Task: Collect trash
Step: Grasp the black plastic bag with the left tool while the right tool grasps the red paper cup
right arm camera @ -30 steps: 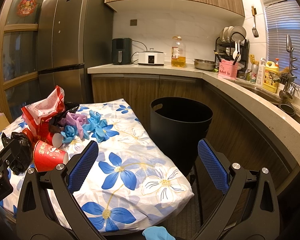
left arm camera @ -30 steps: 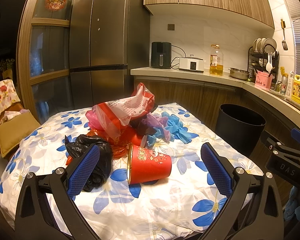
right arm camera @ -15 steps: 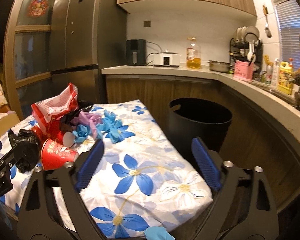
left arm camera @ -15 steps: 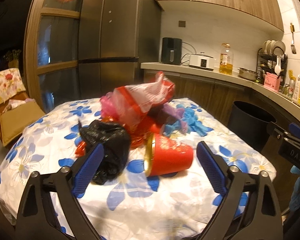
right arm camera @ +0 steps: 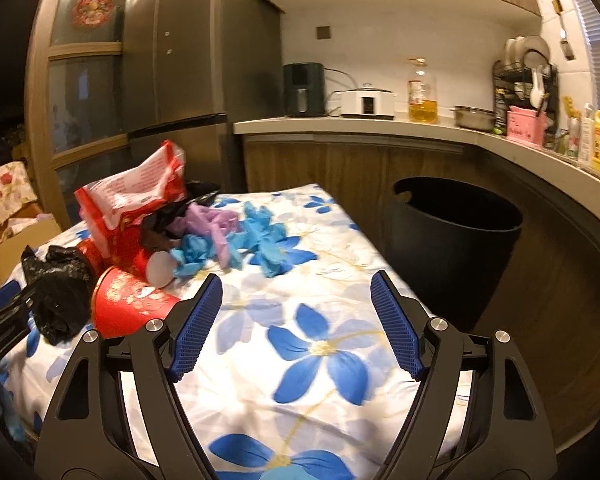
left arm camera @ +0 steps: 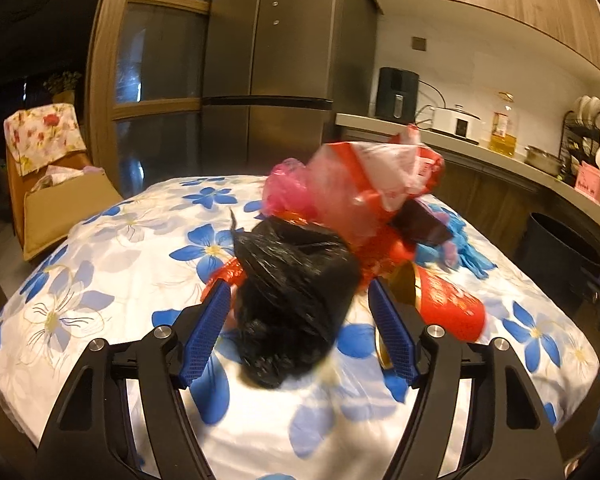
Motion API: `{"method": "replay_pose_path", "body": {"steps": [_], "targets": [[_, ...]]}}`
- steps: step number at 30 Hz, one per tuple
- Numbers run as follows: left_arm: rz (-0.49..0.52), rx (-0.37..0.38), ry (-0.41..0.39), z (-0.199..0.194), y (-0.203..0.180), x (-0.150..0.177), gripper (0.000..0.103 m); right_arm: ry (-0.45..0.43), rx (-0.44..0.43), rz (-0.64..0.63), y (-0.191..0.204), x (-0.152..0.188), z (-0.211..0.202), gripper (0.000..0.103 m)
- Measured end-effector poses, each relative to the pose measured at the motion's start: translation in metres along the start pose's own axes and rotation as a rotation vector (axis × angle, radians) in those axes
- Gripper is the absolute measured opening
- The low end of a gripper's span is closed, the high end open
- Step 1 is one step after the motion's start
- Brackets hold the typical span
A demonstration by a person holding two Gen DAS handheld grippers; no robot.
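A pile of trash lies on the floral-clothed table (left arm camera: 100, 264). A crumpled black plastic bag (left arm camera: 296, 292) sits between the open blue pads of my left gripper (left arm camera: 300, 312); the pads are apart from it. A red paper cup (left arm camera: 448, 304) lies on its side right of the bag. Behind are a red-and-white plastic bag (left arm camera: 376, 176) and blue gloves (left arm camera: 464, 248). In the right wrist view the black bag (right arm camera: 56, 292), red cup (right arm camera: 128, 304), gloves (right arm camera: 268, 244) and black trash bin (right arm camera: 452, 240) show. My right gripper (right arm camera: 296, 320) is open and empty over the cloth.
A fridge (left arm camera: 268, 60) stands behind the table. The kitchen counter (right arm camera: 380, 124) carries appliances, an oil bottle and a dish rack. A chair with a cardboard box (left arm camera: 60, 204) stands left of the table. The bin stands on the floor right of the table.
My left gripper has moved forward and left, so the black bag now lies between its pads instead of the red cup. My right gripper has moved closer over the table.
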State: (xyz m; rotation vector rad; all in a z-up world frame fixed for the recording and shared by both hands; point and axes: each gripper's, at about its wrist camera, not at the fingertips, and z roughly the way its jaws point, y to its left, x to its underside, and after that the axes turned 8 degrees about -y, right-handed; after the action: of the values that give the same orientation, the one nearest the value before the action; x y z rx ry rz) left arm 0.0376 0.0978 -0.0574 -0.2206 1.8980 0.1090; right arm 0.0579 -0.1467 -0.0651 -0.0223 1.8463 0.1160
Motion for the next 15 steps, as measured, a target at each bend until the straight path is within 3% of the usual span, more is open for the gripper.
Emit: {"method": "replay_pose_path", "body": {"steps": [4,8,13,15], "targets": [[-0.048,-0.004,0.032,0.016,0.009,0.001,0.067,0.004,-0.078,-0.012,0.018,0.004,0.008,0.076],[-0.091,0.007,0.063,0.027,0.012,0.005,0.036,-0.003,-0.118,-0.026,0.031,0.005,0.013,0.076],[-0.115,0.011,0.046,0.025,0.015,0.006,0.016,0.005,-0.171,-0.021,0.042,0.007,0.017,0.076],[-0.121,0.01,0.024,0.02,0.016,0.005,0.015,0.014,-0.206,-0.024,0.05,0.009,0.02,0.081]]}}
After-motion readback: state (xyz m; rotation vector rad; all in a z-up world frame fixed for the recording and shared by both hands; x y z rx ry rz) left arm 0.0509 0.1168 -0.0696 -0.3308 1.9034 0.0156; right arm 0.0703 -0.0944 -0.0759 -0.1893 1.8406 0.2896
